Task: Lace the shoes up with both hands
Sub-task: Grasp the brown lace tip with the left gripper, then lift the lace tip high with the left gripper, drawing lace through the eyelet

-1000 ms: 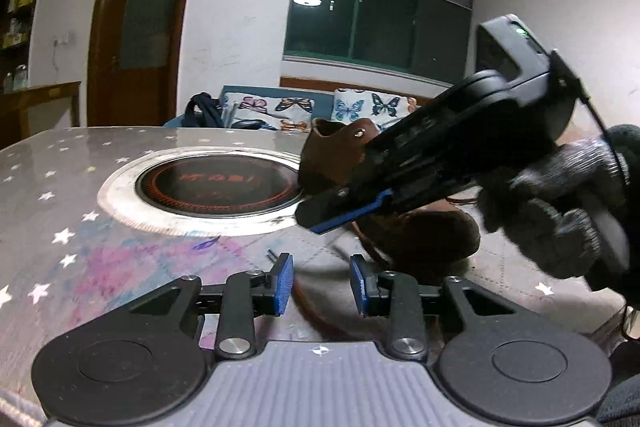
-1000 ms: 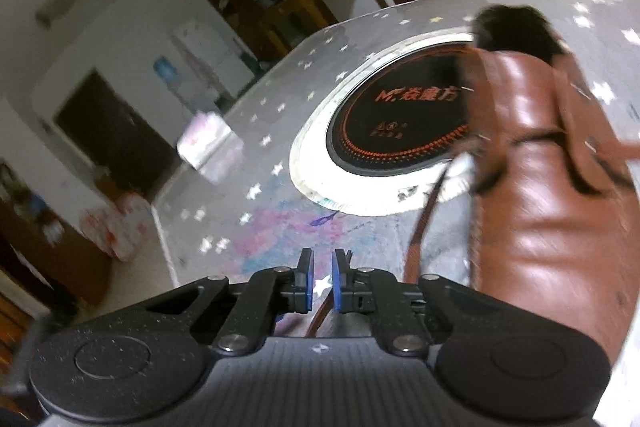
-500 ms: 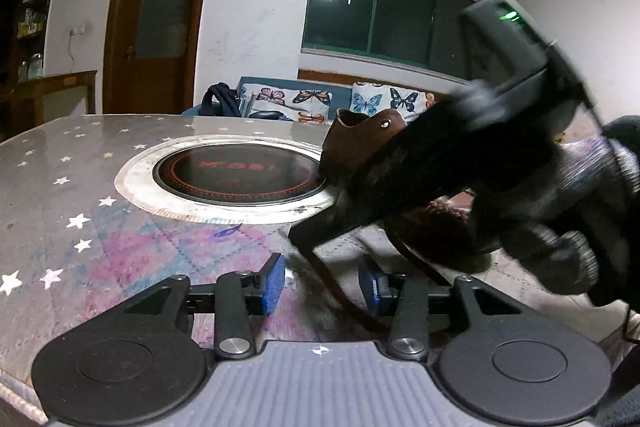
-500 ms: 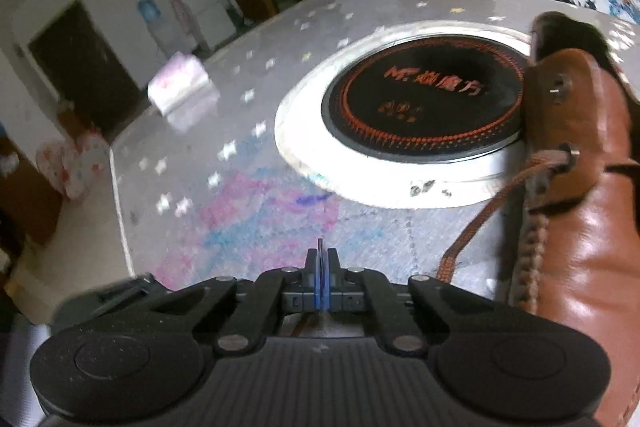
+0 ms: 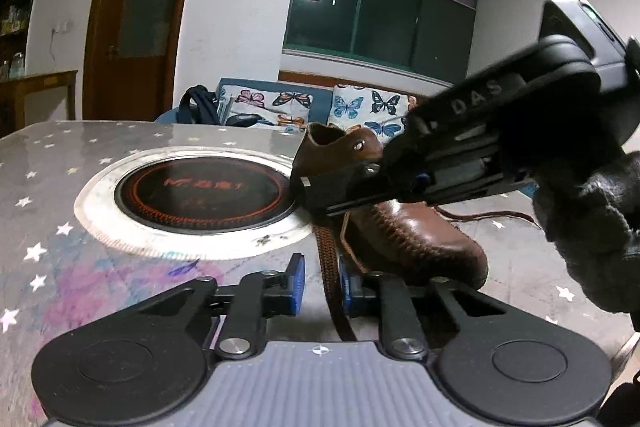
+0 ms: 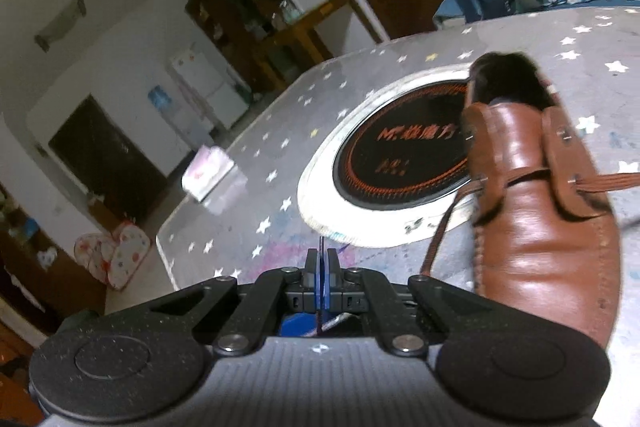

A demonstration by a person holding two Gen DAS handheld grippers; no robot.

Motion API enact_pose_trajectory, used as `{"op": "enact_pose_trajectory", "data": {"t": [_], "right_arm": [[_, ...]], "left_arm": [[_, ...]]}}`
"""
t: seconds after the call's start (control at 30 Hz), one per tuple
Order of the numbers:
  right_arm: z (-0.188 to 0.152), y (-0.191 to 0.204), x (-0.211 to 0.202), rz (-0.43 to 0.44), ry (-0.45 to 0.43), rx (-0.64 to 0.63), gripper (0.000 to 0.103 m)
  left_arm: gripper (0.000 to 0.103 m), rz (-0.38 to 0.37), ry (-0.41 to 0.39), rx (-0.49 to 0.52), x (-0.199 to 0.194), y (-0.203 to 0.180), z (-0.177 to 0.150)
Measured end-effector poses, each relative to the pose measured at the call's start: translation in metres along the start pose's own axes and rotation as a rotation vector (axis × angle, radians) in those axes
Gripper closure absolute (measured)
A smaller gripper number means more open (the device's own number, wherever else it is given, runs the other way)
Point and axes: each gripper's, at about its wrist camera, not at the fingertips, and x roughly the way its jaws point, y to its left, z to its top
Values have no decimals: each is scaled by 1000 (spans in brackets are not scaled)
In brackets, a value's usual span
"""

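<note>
Brown leather shoe sits on the starry table, at 3 o'clock from the round black cooker plate. Its brown lace runs through the lowest holes; the upper holes look bare. One lace end hangs between the fingers of the left gripper, which stands partly open and is not squeezing it yet, likely ready to catch it. The right gripper is squeezed tight, with a thin dark tip poking out; I think it pinches the lace tip so it can be poked through a hole. The shoe's opening is dark inside, and I cannot see anything in it.
</note>
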Motion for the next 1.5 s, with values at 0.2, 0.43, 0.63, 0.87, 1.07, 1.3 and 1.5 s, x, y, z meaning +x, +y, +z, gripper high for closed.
{"op": "enact_pose_trajectory", "data": {"t": [0.2, 0.43, 0.63, 0.87, 1.07, 1.3, 1.5], "right_arm": [[-4, -16, -19, -15, -38, 35, 102], [-9, -19, -34, -62, -50, -32, 101], [-15, -13, -49, -174, -79, -173, 96], [-20, -12, -62, -304, -130, -311, 53], [-24, -6, -75, -374, -230, -377, 11], [-29, 3, -84, -412, -395, -438, 0], [-24, 0, -81, -375, -387, -419, 0]], "left_arm": [[97, -15, -25, 79, -3, -11, 9], [98, -19, -10, 237, -1, -29, 21], [98, 17, -29, 316, -2, -32, 35], [98, 71, -64, 431, -1, -33, 53], [98, 118, -107, 492, -2, -28, 70], [98, 178, -174, 558, -17, -22, 90], [98, 257, -231, 600, -30, -15, 103]]}}
